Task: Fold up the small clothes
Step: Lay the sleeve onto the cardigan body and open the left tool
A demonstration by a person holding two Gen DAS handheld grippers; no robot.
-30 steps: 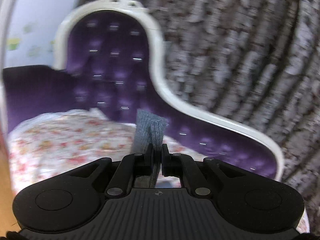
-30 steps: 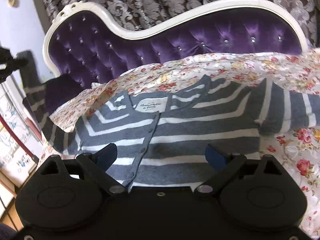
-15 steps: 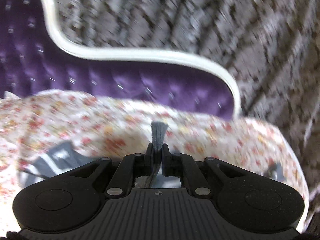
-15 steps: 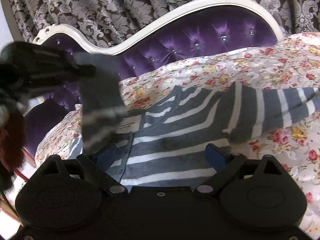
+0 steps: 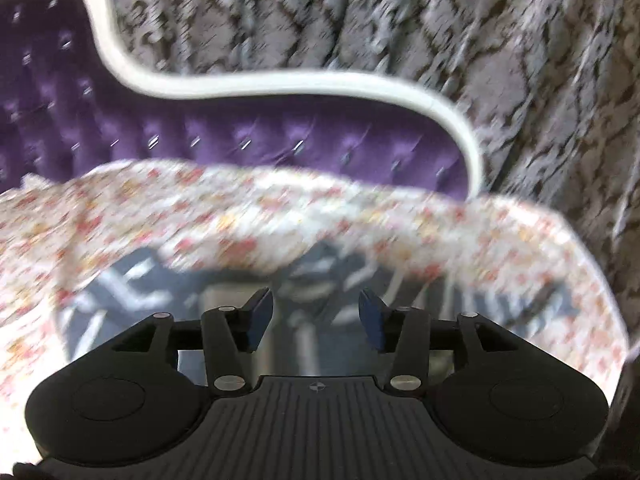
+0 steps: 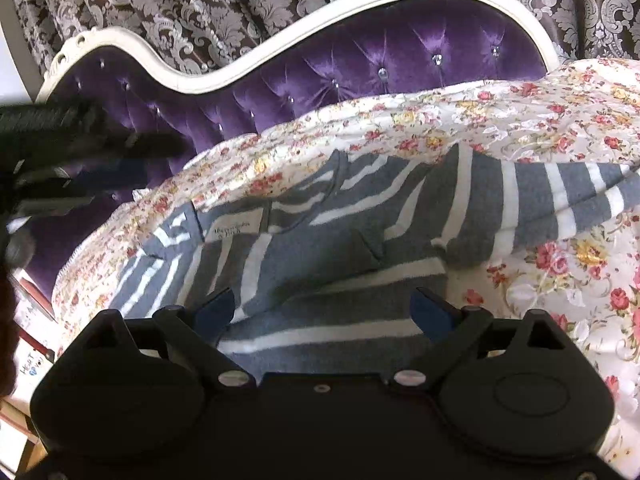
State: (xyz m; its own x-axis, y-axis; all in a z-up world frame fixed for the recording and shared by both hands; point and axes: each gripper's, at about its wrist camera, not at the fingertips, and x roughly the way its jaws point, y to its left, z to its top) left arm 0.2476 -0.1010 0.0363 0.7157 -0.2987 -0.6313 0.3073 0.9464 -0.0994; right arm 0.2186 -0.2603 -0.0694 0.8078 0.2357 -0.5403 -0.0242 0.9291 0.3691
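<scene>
A grey cardigan with white stripes [image 6: 320,248] lies on a floral sheet [image 6: 560,272]. Its left sleeve is folded across the chest; its right sleeve stretches out to the right. My right gripper [image 6: 324,308] is open and empty, just above the cardigan's lower part. My left gripper [image 5: 316,312] is open and empty, hovering over the blurred cardigan [image 5: 168,292]. The left gripper also shows blurred at the left edge of the right wrist view [image 6: 80,148], above the cardigan's left shoulder.
A purple tufted sofa back with a white frame [image 6: 360,64] rises behind the sheet. Patterned grey curtains [image 6: 200,8] hang behind it. The sheet's edge drops off at the left, with boxes [image 6: 28,360] below.
My left gripper carried the sleeve rightwards over the cardigan, then opened and let it go; the sleeve now lies folded across the chest. The right gripper stayed open.
</scene>
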